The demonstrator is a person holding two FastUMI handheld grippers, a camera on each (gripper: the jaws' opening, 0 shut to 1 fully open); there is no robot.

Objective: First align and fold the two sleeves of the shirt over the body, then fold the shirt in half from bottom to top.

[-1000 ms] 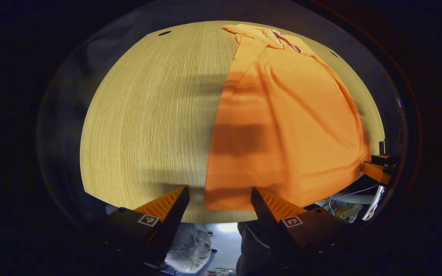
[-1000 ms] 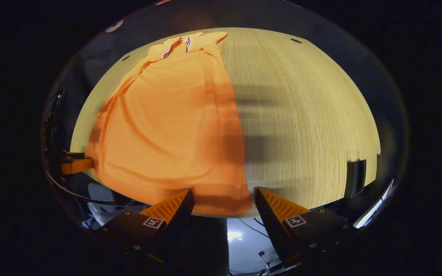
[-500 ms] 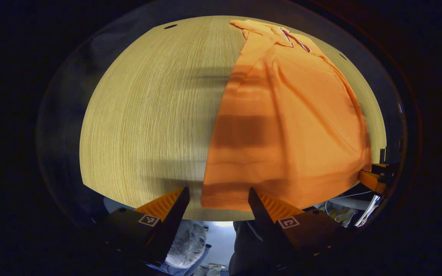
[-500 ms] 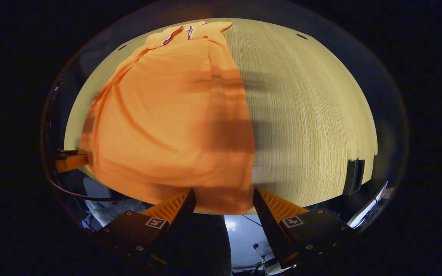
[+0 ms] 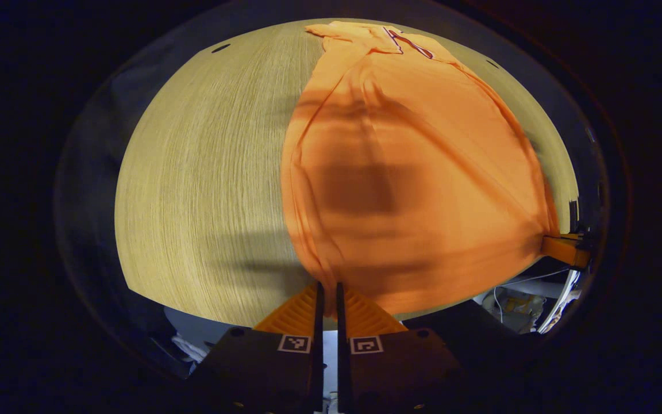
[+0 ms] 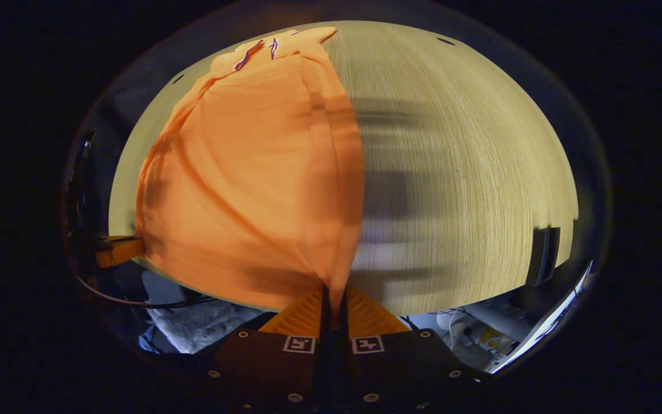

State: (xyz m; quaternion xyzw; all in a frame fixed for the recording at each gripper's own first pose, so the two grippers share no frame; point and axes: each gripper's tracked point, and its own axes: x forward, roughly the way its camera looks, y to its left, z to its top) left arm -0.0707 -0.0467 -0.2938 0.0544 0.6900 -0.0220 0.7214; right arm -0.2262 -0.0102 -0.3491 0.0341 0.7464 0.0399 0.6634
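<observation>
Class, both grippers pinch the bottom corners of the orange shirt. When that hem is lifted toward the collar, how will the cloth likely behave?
The orange shirt will probably sag between the left gripper and right gripper; creases already radiate from both pinched corners. It looks thin and light, so it should lift easily. On the smooth wooden table the far half may slide.

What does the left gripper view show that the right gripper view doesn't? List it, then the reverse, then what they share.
Left gripper view: the left tongs close up, shut on the shirt at a hem corner, with the right tongs far off at the other corner; bare table left of the shirt.
Right gripper view: the right tongs close up, pinching their corner; a dark block at the table's right edge.
Shared: the orange shirt lying lengthwise, collar at the far end.
</observation>
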